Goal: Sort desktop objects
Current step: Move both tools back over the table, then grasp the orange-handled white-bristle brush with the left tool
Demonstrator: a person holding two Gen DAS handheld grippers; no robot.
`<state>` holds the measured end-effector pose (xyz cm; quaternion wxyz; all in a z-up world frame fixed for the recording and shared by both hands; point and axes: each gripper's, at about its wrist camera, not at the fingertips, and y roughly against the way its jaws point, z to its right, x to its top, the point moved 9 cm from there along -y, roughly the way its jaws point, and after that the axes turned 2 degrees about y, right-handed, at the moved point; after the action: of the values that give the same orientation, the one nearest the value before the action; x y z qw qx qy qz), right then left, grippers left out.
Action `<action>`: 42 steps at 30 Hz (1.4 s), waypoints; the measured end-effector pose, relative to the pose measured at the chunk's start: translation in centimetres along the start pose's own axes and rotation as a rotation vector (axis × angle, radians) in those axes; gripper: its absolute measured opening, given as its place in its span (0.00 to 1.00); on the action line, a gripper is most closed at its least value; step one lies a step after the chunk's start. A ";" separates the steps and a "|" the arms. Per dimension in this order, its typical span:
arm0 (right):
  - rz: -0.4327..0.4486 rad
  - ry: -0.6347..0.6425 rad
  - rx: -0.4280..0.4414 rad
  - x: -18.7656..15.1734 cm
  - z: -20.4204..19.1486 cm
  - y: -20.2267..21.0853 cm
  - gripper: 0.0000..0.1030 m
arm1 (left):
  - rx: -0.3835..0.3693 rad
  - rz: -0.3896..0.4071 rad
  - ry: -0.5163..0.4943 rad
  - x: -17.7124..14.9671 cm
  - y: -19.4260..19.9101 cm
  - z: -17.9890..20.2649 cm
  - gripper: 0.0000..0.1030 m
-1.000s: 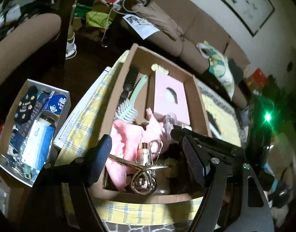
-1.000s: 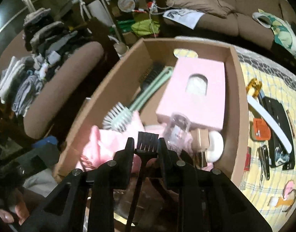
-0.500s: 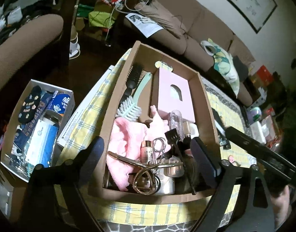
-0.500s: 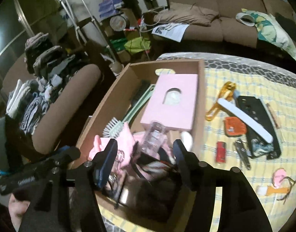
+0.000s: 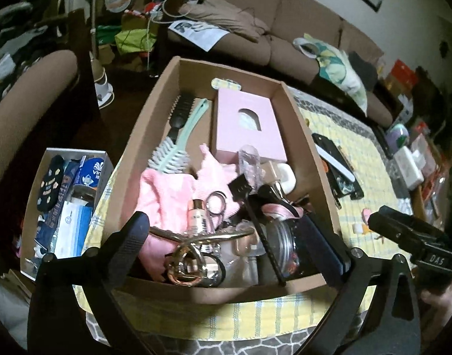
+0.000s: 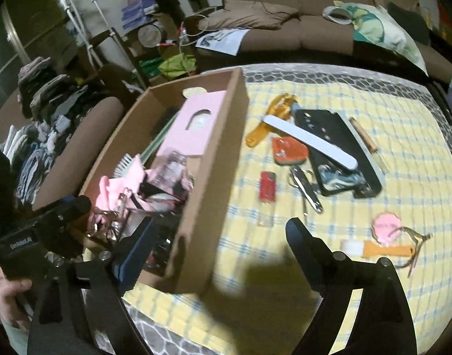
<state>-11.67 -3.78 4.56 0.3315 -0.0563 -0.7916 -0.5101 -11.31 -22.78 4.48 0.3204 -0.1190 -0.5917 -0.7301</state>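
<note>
A cardboard box (image 5: 143, 136) (image 6: 214, 159) on the yellow checked cloth holds a pink box (image 5: 246, 127), a mint brush (image 5: 178, 145), pink cloth (image 5: 163, 192), a black brush (image 5: 255, 219), scissors and jars. My left gripper (image 5: 228, 242) is open and empty above the box's near end. My right gripper (image 6: 220, 245) is open and empty over the box's near right corner. On the cloth lie a red lighter (image 6: 267, 185), a white nail file (image 6: 310, 140), nail clippers (image 6: 305, 188) and an orange brush (image 6: 379, 249).
A black case (image 6: 338, 148), an orange clip (image 6: 267, 124) and a pink item (image 6: 387, 227) also lie on the cloth. A second box of packets (image 5: 63, 204) stands to the left below the table. A brown sofa (image 6: 299, 26) is behind.
My right gripper opened, left the black brush in the box, and swung right and back toward the cloth. My left gripper drew back slightly, still open.
</note>
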 end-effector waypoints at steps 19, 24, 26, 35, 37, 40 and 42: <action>0.061 -0.169 -0.073 -1.4 11.6 3.0 0.92 | 0.021 -0.046 -0.048 -0.5 -2.3 4.3 0.99; 0.082 -0.203 -0.104 -1.1 14.8 3.5 0.92 | -0.023 -0.001 -0.125 -0.5 -1.9 8.2 0.99; 0.085 -0.220 -0.110 -1.1 16.2 3.7 0.92 | -0.048 0.020 -0.167 -0.6 -1.7 10.7 0.99; 0.094 -0.256 -0.182 -2.1 22.1 5.3 0.92 | -0.151 0.020 -0.426 -4.5 -3.2 24.1 0.99; 0.092 -0.263 -0.188 -2.5 23.1 5.4 0.92 | -0.153 0.006 -0.504 -6.4 -4.3 26.7 1.00; 0.061 -0.281 -0.191 -3.7 24.8 5.3 0.92 | -0.151 -0.035 -0.585 -8.9 -6.6 29.0 0.99; 0.047 -0.294 -0.184 -4.5 25.7 5.2 0.92 | -0.143 -0.068 -0.611 -10.4 -8.1 29.8 0.99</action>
<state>-17.98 21.55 -0.70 0.2172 -0.1791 -0.7800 -0.5588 -14.35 9.44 0.46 0.0941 -0.3355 -0.6112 -0.7107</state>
